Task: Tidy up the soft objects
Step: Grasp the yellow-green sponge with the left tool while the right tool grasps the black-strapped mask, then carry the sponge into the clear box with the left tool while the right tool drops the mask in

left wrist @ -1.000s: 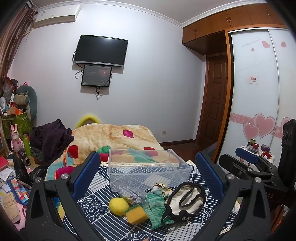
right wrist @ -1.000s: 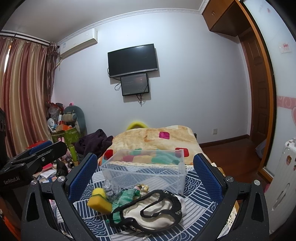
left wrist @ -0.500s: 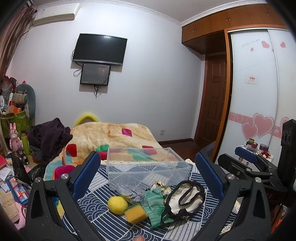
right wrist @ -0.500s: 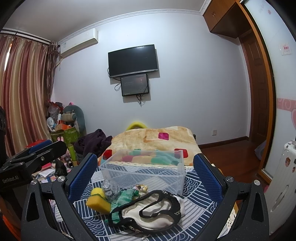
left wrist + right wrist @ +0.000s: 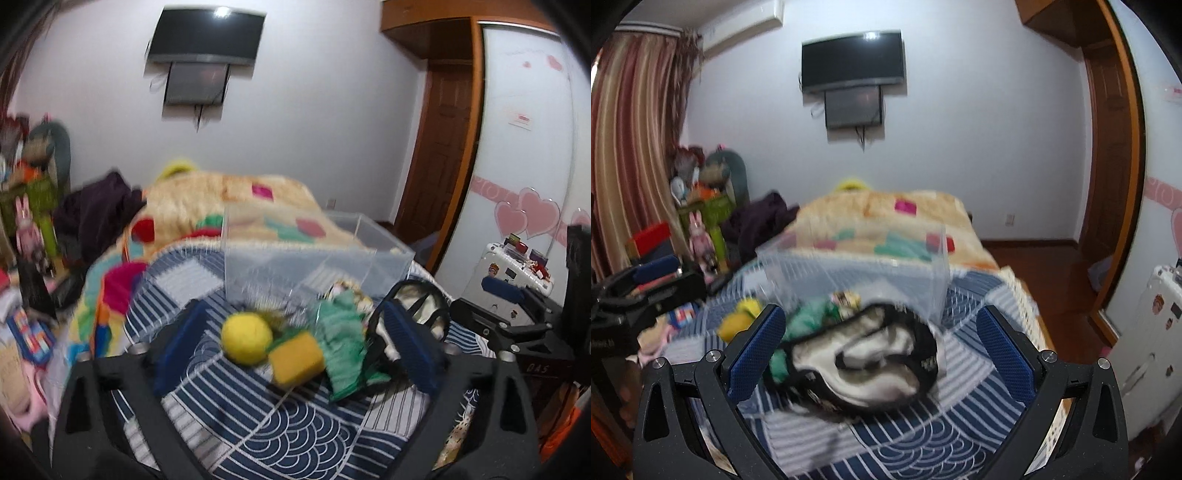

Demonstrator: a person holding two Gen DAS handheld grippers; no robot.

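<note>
The left gripper [image 5: 295, 350] stands with its jaws apart and has just been closing in; the yellow ball [image 5: 246, 338] and the yellow sponge [image 5: 297, 358] lie between the blue pads, neither of them pressed. The right gripper [image 5: 882, 350] is spread wide, empty, and frames the black-and-cream pouch [image 5: 864, 363].

All positions are referred to the clear plastic bin [image 5: 314, 258], which rests on the blue patterned cloth [image 5: 280, 424]:
- ball and sponge — just in front of the bin's near wall, towards its left end;
- green knitted cloth [image 5: 341, 343] — in front of the bin, touching the sponge;
- pouch — in front of the bin's right end.

The bin appears to hold nothing as yet, so the sorting seems to be at its start.

Step in hand, as judged: the left pick. Centre the jaws on one item only; with both between the pads, closing would likely pinch the pair and drop one. Lower until the pads flank the ball's widest part, close gently since soft goods deform, then lift clear of the bin's rim before releasing — blur makes exact clearances uncertain.
</note>
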